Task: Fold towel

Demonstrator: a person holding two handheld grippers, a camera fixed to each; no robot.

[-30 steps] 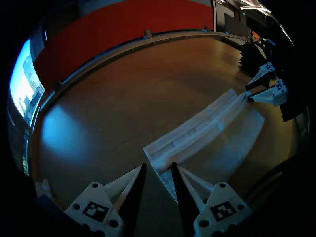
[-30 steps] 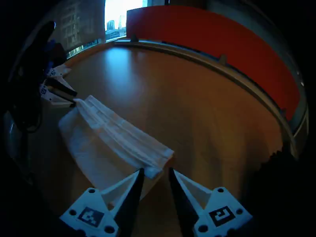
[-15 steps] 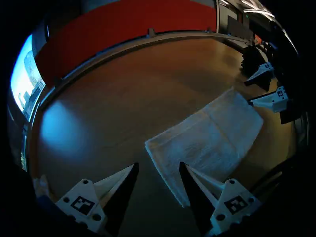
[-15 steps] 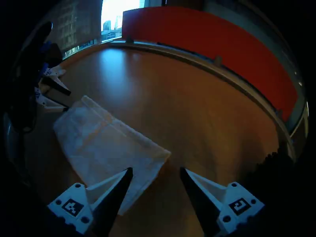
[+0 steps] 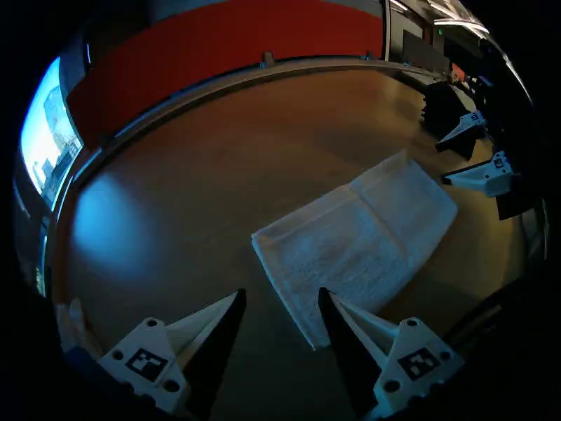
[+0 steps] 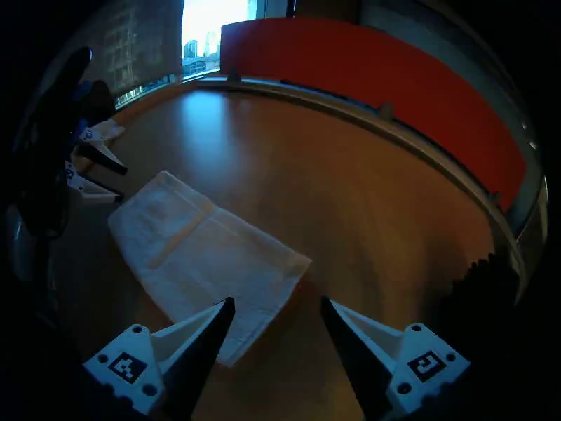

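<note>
white towel (image 5: 354,235) looks soft, light: best pinched at its corners; left gripper (image 5: 280,292) and right gripper (image 6: 278,300) both gape, empty

The left gripper view rides low over the brown wooden tabletop (image 5: 210,175). It looks along the left gripper (image 5: 280,291) across one short end of the white folded terry towel (image 5: 357,238), which lies close below. The right gripper view faces the other way from the towel's opposite end, along the right gripper (image 6: 278,300), equally low and near. Both share the towel, the tabletop, the long red wall panel (image 5: 231,49), and the other gripper at the edge.
</note>
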